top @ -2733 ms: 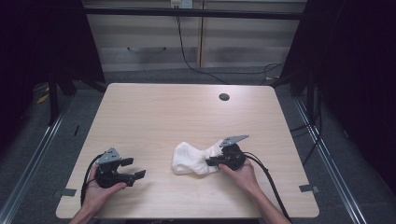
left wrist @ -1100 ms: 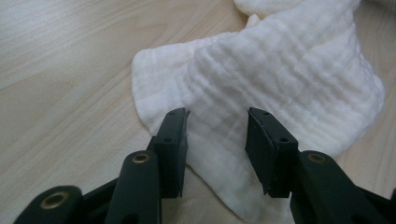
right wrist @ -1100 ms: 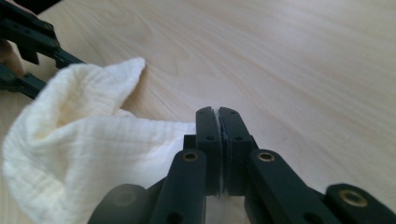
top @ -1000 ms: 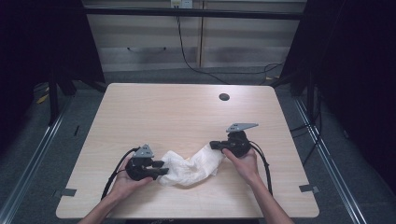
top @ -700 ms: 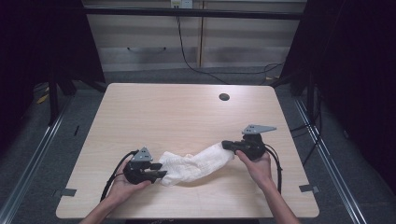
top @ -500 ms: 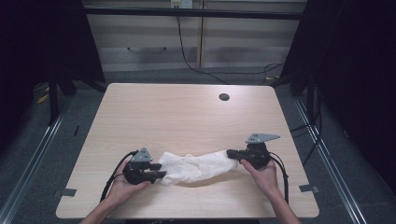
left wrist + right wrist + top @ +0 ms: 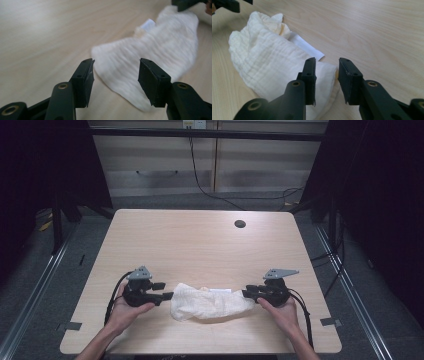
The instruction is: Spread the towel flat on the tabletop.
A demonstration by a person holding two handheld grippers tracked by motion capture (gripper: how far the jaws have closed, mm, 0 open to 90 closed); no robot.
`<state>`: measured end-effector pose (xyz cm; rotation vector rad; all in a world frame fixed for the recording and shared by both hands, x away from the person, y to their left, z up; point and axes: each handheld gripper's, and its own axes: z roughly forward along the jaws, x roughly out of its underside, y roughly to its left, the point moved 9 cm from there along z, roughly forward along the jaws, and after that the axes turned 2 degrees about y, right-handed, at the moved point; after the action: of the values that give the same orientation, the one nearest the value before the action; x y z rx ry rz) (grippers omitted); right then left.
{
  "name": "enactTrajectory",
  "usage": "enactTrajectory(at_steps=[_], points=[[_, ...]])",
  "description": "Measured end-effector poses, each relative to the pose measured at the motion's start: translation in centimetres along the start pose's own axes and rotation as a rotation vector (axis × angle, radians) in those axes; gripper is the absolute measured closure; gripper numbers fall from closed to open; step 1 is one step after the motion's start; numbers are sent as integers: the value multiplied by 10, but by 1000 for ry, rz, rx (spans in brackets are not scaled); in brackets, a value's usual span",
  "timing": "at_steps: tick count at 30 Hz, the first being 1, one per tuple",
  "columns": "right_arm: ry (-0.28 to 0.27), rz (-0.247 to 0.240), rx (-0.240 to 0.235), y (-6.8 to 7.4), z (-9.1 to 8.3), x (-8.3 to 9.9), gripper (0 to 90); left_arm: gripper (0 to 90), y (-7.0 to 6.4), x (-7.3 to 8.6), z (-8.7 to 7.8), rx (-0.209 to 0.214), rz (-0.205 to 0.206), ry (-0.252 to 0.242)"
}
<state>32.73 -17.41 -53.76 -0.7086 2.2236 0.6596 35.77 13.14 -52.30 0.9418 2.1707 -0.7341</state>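
Stretched out now: cloth [image 7: 210, 302] pulled from a bunched lump into a long band across the near table [image 7: 200, 245] edge, so spreading looks well along. Left gripper [image 7: 115, 72] spread wide, just off the cloth's end, gripping nothing. Right gripper [image 7: 326, 72] narrowly parted over the opposite end, no longer pinching.

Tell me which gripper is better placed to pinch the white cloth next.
Probably the right gripper: its open jaws already straddle an edge of the white cloth. The left gripper is open too, but the cloth seems to lie just beyond its tips.
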Motion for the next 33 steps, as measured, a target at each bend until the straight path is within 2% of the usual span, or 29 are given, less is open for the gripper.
enactTrajectory(at_steps=[2,3,4,6,9,12,16,19,20,21,23,24,25,27,28,29,31,32,33], points=[[-19,9,6,-2,-3,-3,631,484,8,-8,6,-10,-14,-3],[-32,14,9,-3,-6,-4,613,509,12,-12,19,-7,-14,19],[-32,14,9,-3,-6,-4,613,513,12,-12,19,-7,-14,19],[-42,17,11,-4,-8,-6,591,520,14,-15,38,-5,-4,52],[-41,36,8,-4,-9,-5,551,551,16,-15,46,-8,-17,62],[-41,28,-1,-4,-8,-5,543,564,18,-11,52,8,-31,79],[-49,35,-14,-2,-8,-6,534,575,19,-9,55,1,-2,83],[-49,38,-10,-4,-10,-7,524,580,19,-5,59,-5,14,106],[-49,38,-10,-4,-10,-7,524,580,17,-3,61,4,24,115],[-53,37,-8,-5,-12,-8,521,577,16,-3,61,-8,44,113],[-56,35,-7,-5,-12,-9,520,577,15,-2,61,-10,49,117],[-54,35,-4,-5,-12,-9,514,586,12,-1,61,-34,93,111],[-52,34,-3,-5,-12,-8,509,662,12,-1,61,-34,93,111],[-50,34,1,-5,-12,-8,503,690,6,1,62,-45,145,114],[-46,34,3,-5,-12,-7,493,694,3,2,62,-59,164,116],[-43,32,6,-5,-12,-7,489,735,-1,3,62,-53,174,122],[-35,30,10,-5,-10,-5,488,831,-4,4,62,-41,175,121],[-33,29,10,-5,-10,-5,487,842,-4,4,62,-41,175,121],[-30,28,9,-4,-10,-5,487,847,-3,4,62,-17,152,117]])
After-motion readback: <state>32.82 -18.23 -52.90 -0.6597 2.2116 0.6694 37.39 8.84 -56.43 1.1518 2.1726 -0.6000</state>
